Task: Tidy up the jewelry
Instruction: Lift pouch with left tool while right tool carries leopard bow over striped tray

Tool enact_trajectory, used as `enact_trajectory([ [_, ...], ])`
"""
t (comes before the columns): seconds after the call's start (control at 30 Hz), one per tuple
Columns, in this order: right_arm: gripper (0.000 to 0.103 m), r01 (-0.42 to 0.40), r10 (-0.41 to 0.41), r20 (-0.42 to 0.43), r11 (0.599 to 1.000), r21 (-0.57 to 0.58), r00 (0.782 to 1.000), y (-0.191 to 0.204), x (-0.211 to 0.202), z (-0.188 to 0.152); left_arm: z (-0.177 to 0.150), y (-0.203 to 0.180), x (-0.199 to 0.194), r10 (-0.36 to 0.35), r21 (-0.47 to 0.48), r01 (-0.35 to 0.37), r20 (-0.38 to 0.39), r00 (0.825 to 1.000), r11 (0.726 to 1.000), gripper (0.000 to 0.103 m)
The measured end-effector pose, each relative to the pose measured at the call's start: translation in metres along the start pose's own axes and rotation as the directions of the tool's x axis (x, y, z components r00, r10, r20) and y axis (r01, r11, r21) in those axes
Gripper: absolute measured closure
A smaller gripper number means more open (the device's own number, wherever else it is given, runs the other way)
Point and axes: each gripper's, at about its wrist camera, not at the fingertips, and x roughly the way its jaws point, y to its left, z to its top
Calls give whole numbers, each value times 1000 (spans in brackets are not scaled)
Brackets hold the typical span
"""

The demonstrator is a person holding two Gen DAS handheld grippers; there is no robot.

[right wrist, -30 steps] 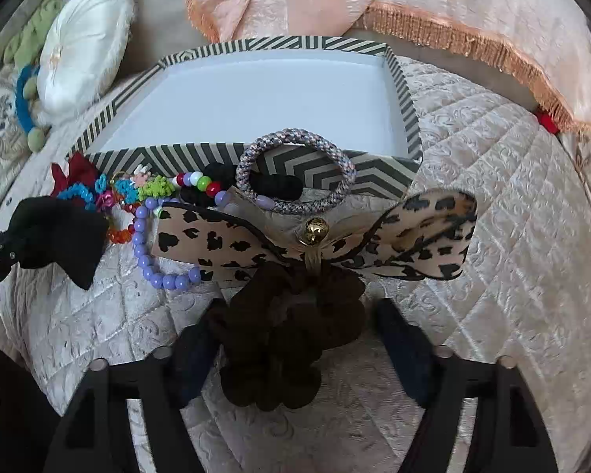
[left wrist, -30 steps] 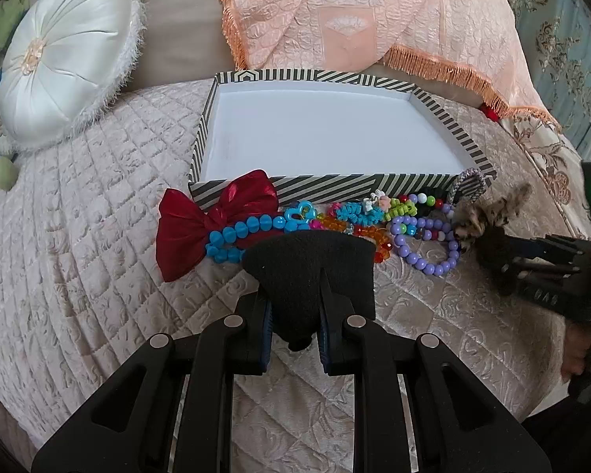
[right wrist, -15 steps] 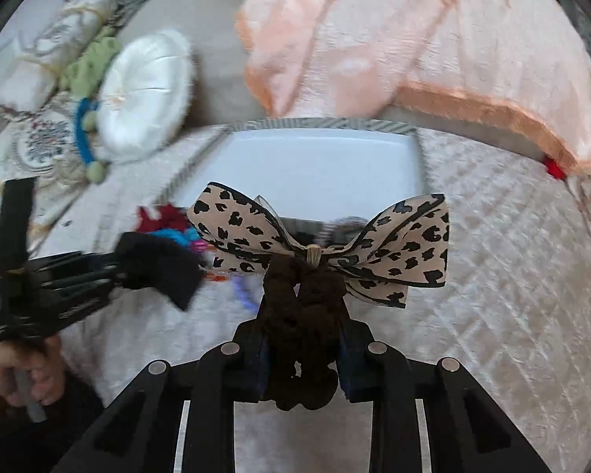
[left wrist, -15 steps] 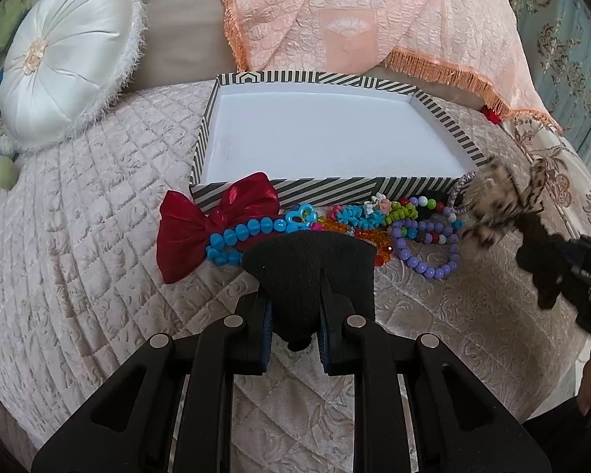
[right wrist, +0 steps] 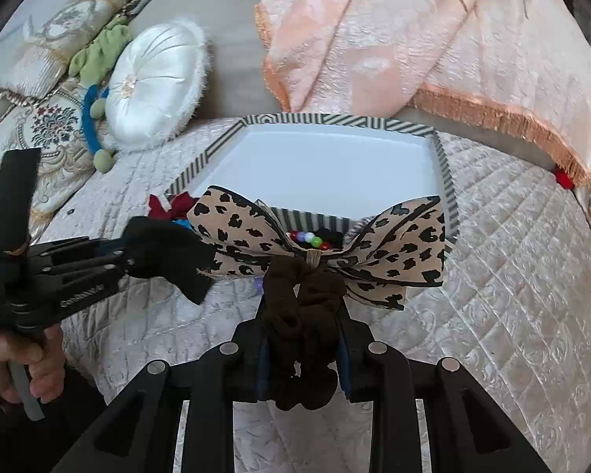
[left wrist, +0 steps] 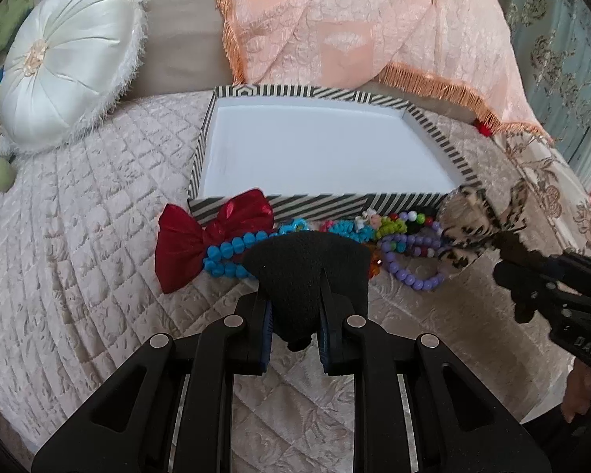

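My left gripper point(left wrist: 295, 309) is shut on a black fabric hair piece point(left wrist: 307, 272) and holds it above the quilt, in front of the pile. My right gripper point(right wrist: 301, 331) is shut on a brown scrunchie point(right wrist: 299, 315) with a leopard-print bow point(right wrist: 394, 252). It holds the bow in the air before the near wall of the striped box point(right wrist: 335, 121). The box point(left wrist: 315, 200) has a white inside with nothing in it. Against its front wall lie a red bow point(left wrist: 201, 236), blue beads point(left wrist: 228, 252), a purple bead bracelet point(left wrist: 409, 272) and other bright beads.
A round white cushion point(left wrist: 67, 63) lies at the back left, and a peach fringed blanket point(left wrist: 354, 27) hangs behind the box. Patterned pillows point(right wrist: 47, 118) sit at the far left. The quilted bed cover point(left wrist: 78, 236) drops off at the near edge. A hand point(right wrist: 19, 354) grips the left tool.
My right gripper shut on the brown scrunchie and lifted it and the leopard bow off the quilt. The ring hair tie and beads it lay on have dropped below. The left gripper kept still.
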Motion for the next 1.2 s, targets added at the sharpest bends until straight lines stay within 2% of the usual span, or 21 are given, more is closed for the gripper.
enact_trajectory([
  [0.5, 77, 12, -12, 7, 1000, 2, 1000, -1, -1, 0, 6, 4, -9, -14, -25, 16, 46, 999, 1000, 86],
  [1.2, 77, 23, -23, 9, 1000, -12, 1000, 1, 1, 0, 4, 6, -5, 12, -29, -11, 27, 1000, 1000, 86],
])
